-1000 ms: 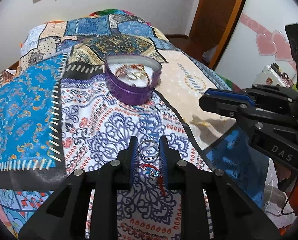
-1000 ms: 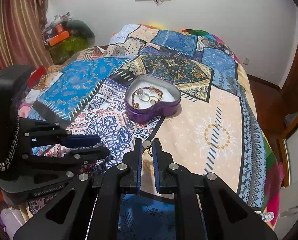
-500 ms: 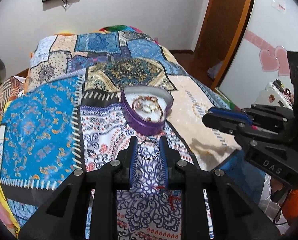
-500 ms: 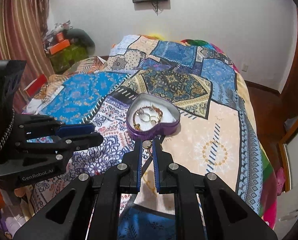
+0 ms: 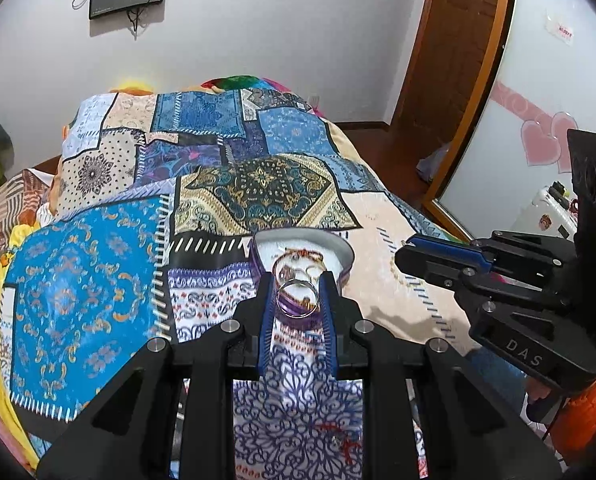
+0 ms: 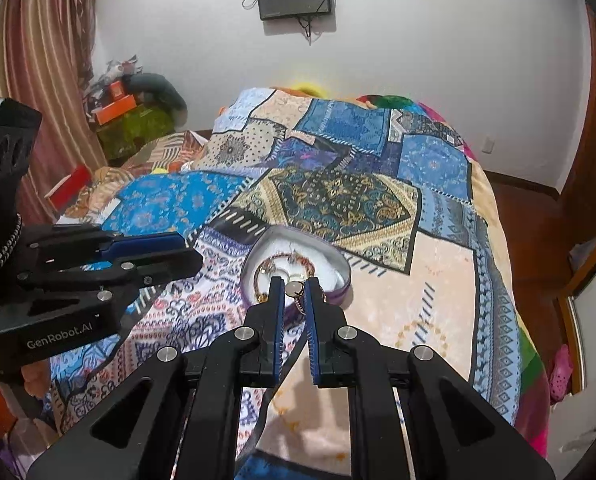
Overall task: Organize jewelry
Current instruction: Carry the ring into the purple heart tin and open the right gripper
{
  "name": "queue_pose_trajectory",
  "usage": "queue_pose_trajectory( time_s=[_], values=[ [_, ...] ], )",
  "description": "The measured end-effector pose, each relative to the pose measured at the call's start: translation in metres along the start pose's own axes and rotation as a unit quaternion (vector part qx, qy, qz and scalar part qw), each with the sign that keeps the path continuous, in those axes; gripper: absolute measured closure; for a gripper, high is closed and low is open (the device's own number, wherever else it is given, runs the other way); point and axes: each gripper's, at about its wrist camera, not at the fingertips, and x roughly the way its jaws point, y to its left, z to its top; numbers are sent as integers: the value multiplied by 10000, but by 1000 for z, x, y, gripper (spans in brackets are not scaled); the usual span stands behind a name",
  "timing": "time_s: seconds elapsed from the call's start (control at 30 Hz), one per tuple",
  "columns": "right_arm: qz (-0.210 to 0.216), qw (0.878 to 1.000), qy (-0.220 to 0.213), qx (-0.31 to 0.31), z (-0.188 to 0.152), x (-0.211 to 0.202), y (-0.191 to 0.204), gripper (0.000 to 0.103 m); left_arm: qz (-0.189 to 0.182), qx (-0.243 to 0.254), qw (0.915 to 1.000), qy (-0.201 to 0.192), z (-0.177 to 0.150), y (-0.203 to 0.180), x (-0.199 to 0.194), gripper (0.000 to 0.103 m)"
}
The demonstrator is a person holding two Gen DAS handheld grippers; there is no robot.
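My left gripper (image 5: pixel 297 298) has its jaws nearly closed, clamping a silver ring (image 5: pixel 296 298). My right gripper (image 6: pixel 294 294) is pinched tight on a small pale-stoned piece (image 6: pixel 294 289). Just beyond both sits the purple heart-shaped tin (image 6: pixel 343 266) on the patchwork bedspread (image 6: pixel 361 196), holding 1 beaded bracelet (image 6: pixel 288 258).

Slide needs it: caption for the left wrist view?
Left gripper holding a silver ring before the heart-shaped tin.

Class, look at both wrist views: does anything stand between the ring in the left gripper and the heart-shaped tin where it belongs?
Nothing visible does. The left gripper holds the ring just short of the open tin, which has no lid on. The right gripper, clamping a small jewel, stays off to the side.
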Motion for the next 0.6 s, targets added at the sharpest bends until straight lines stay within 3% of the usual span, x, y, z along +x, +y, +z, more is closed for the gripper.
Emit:
queue_pose_trajectory(
  time_s=[0.6],
  values=[
    [101, 9997, 193, 113, 18, 40, -16, 94, -57, -115, 9999, 81, 22, 11, 43, 82]
  ],
)
